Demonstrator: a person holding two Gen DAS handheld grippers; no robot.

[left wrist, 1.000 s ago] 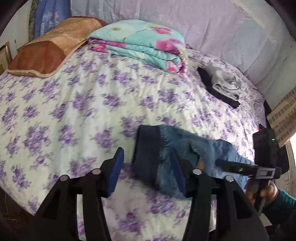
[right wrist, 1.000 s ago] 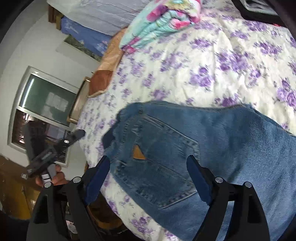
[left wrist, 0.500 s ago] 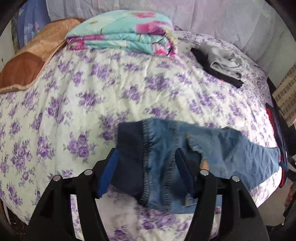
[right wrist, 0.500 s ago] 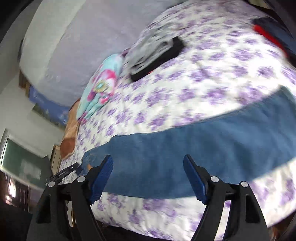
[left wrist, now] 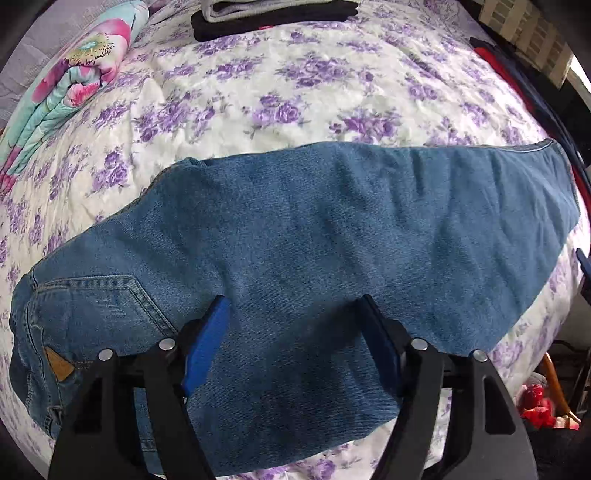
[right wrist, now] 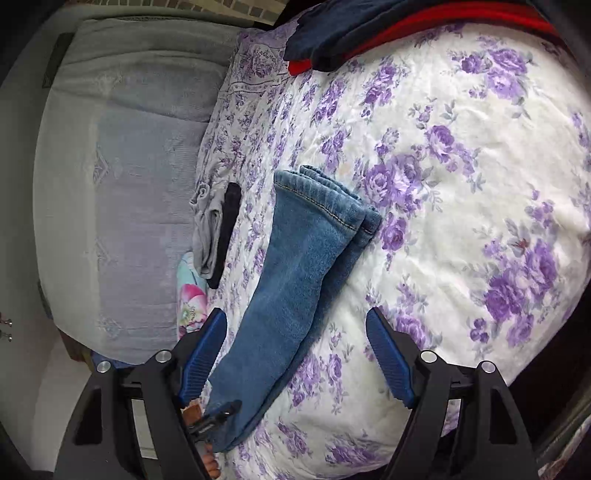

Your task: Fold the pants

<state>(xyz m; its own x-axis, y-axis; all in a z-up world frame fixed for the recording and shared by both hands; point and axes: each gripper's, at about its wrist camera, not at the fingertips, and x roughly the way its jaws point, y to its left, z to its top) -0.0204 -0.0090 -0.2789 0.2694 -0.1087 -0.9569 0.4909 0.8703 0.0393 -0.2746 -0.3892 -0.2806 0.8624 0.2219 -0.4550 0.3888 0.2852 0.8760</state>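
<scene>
Blue jeans (left wrist: 314, 240) lie flat on the floral bed, folded lengthwise leg on leg, with the back pocket (left wrist: 99, 306) at the left and the hems at the right. My left gripper (left wrist: 295, 328) is open and empty, hovering over the jeans' near edge. In the right wrist view the jeans (right wrist: 306, 258) run away from me, hem ends (right wrist: 332, 195) farthest. My right gripper (right wrist: 295, 339) is open and empty above the leg. The other gripper's tip and a hand (right wrist: 212, 421) show at the bottom of that view.
The purple floral bedspread (left wrist: 332, 81) covers the bed. A folded turquoise floral quilt (left wrist: 74, 74) lies at the far left. Folded grey and black clothes (left wrist: 273, 14) sit at the back. Red and navy clothes (right wrist: 369, 33) lie near the bed's edge. A grey headboard (right wrist: 122, 184) stands behind.
Both grippers have swung along the bed. The left view has shifted from the waistband to the whole laid-out jeans. The right view has turned toward the hem end.
</scene>
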